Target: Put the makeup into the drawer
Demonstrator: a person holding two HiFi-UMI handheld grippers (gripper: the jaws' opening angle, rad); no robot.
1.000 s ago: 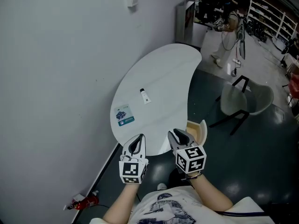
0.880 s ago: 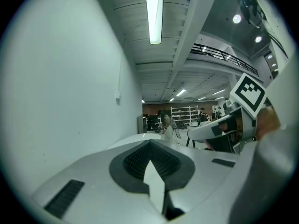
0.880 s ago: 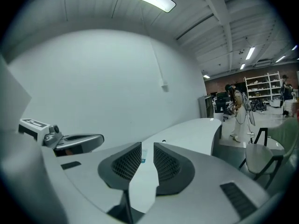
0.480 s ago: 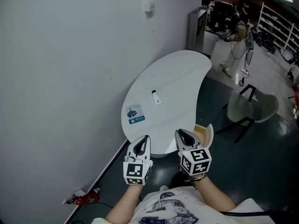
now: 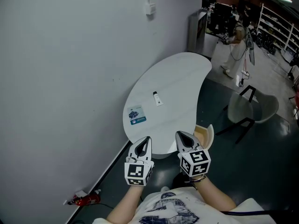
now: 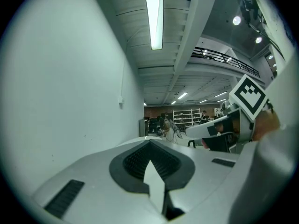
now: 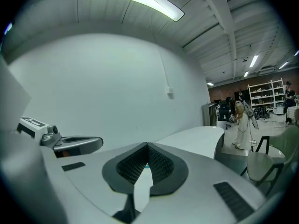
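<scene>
Head view: left gripper (image 5: 146,140) and right gripper (image 5: 180,135) hover at bottom centre, jaws together and empty, the right's just closed. The makeup tube (image 5: 158,98) lies mid-frame on the white table (image 5: 180,76), apparently not yet approached.

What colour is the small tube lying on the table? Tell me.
The tube is white with a dark cap, clearest in the head view.

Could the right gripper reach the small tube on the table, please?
Probably yes: nothing stands between the right gripper and the tube on the table, but its jaws have just closed, empty, and must reopen.
</scene>
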